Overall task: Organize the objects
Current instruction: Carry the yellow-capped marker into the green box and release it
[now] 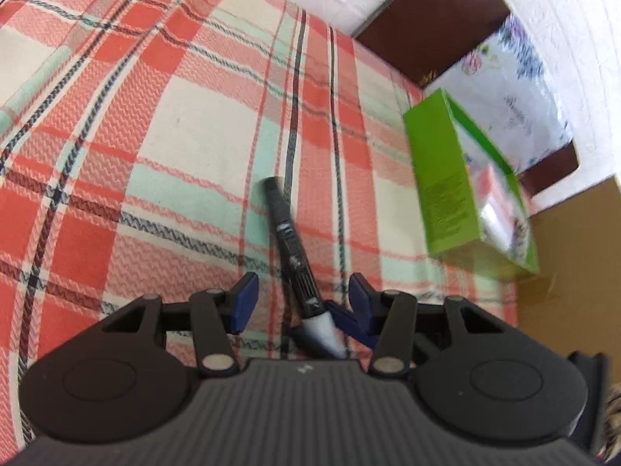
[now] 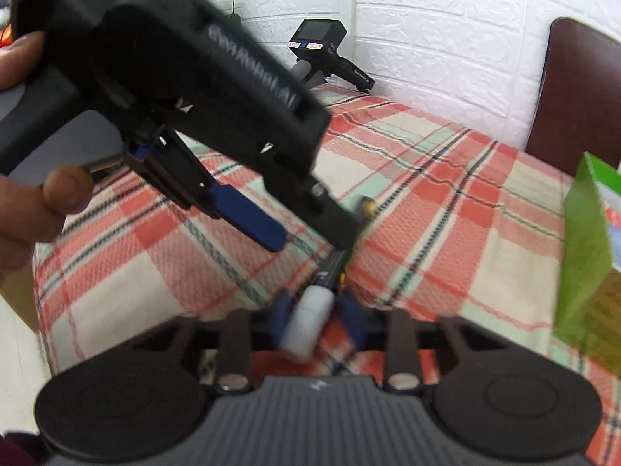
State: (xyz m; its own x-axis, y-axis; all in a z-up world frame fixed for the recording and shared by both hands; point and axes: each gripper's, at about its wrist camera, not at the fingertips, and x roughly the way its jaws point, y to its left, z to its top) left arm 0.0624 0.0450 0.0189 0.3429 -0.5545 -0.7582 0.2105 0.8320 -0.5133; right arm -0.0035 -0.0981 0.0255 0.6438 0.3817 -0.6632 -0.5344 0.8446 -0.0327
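A black pen with a white end (image 1: pixel 292 240) points away over the plaid cloth (image 1: pixel 155 116). My left gripper (image 1: pixel 302 295) is open, its blue pads on either side of the pen without touching it. In the right wrist view my right gripper (image 2: pixel 316 312) is shut on the pen's white end (image 2: pixel 310 318), and the black barrel (image 2: pixel 333 268) runs forward under the left gripper's body (image 2: pixel 194 89). A green open box (image 1: pixel 458 178) stands on the cloth to the right, with packets inside; it also shows in the right wrist view (image 2: pixel 586 256).
A dark brown chair back (image 2: pixel 578 93) and a white brick-pattern wall (image 2: pixel 427 39) lie behind the table. A third black gripper device (image 2: pixel 322 54) rests at the far table edge. A floral plastic bag (image 1: pixel 512 93) sits behind the green box. A hand (image 2: pixel 35 202) holds the left gripper.
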